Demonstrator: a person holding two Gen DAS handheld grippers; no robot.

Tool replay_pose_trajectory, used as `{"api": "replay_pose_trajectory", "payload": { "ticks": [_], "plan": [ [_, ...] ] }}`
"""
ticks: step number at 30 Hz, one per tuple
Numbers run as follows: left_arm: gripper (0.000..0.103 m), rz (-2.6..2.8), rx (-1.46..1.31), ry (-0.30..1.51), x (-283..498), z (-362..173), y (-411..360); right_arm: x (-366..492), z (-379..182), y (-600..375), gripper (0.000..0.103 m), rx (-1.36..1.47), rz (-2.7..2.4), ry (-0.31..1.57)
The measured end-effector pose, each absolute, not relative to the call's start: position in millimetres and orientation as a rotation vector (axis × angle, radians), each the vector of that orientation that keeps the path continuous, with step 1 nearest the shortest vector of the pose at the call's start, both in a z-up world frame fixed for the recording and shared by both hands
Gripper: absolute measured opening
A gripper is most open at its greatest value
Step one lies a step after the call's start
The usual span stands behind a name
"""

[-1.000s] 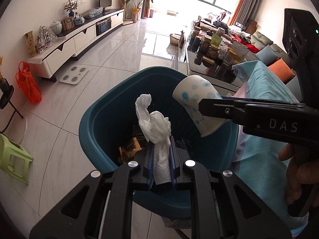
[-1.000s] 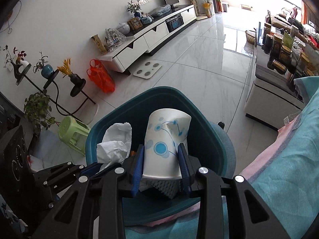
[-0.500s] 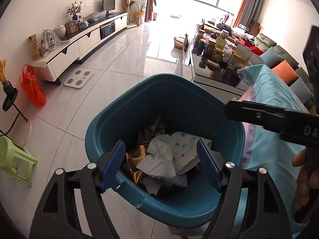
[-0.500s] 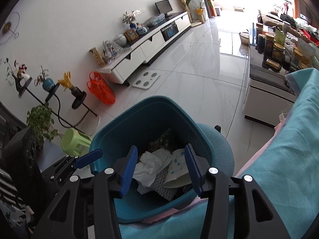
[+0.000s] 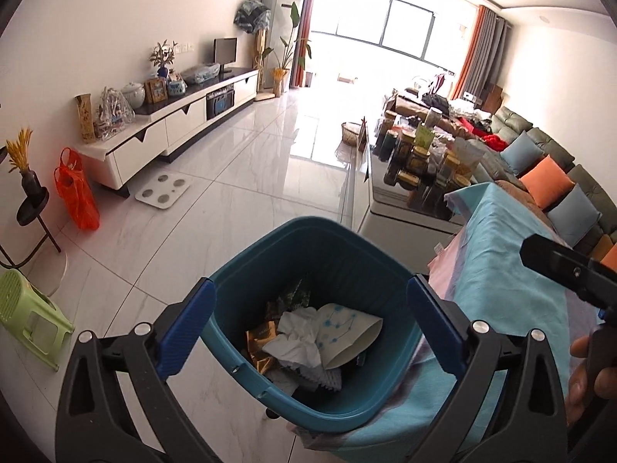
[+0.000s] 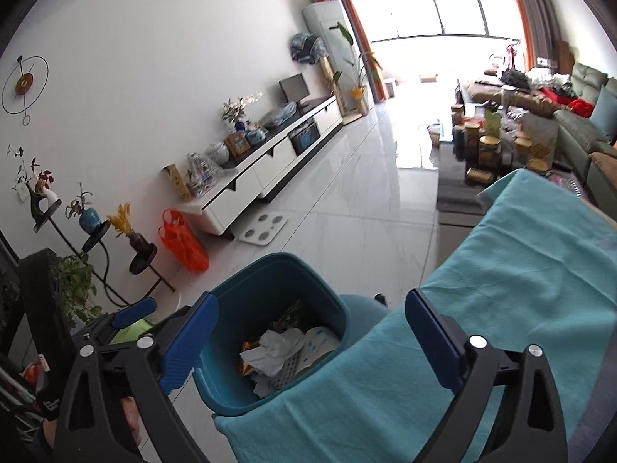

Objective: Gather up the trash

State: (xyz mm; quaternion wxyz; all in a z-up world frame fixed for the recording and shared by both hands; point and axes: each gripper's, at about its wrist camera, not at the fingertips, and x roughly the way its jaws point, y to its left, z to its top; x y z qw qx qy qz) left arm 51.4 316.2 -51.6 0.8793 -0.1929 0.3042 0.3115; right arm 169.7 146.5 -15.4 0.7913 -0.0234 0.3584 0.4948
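Observation:
A teal trash bin (image 5: 246, 266) stands on the floor against the cloth-covered table. Inside it lie a crumpled white tissue (image 5: 297, 333), a white paper cup with blue dots (image 5: 347, 328) on its side, and gold wrappers (image 5: 262, 343). My left gripper (image 5: 312, 324) is open and empty above the bin. My right gripper (image 6: 312, 341) is open and empty, above the bin (image 6: 246, 289) and the table edge; the tissue (image 6: 275, 351) and cup (image 6: 320, 341) show in the bin. The right gripper's arm also shows at the right of the left wrist view (image 5: 559, 266).
A turquoise cloth (image 6: 501, 289) covers the table on the right. A green stool (image 5: 27, 324), a black plant stand (image 5: 34, 212), an orange bag (image 5: 75, 193), a white scale (image 5: 164, 191) and a TV cabinet (image 5: 173, 123) stand to the left. A cluttered coffee table (image 5: 416, 177) and sofa lie beyond.
Both grippers opened and dropped the tissue and the cup into the bin, then drew back and up. The right gripper shifted right over the table.

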Motion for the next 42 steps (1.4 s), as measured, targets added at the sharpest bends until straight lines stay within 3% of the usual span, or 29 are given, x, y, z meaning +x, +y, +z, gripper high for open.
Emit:
{"api": "replay_pose_trajectory", "payload": {
  "ticks": [16,42],
  "plan": [
    [0.097,0.508,-0.351,0.530,50.5,2.9,241.2,164.1,4.1,24.5,0.096,0.023,0.821,0.589],
    [0.097,0.147,-0.175,0.495,86.2,19.7,85.2,102.9,3.8,-141.1,0.096,0.016,0.393,0.432]
  ]
}}
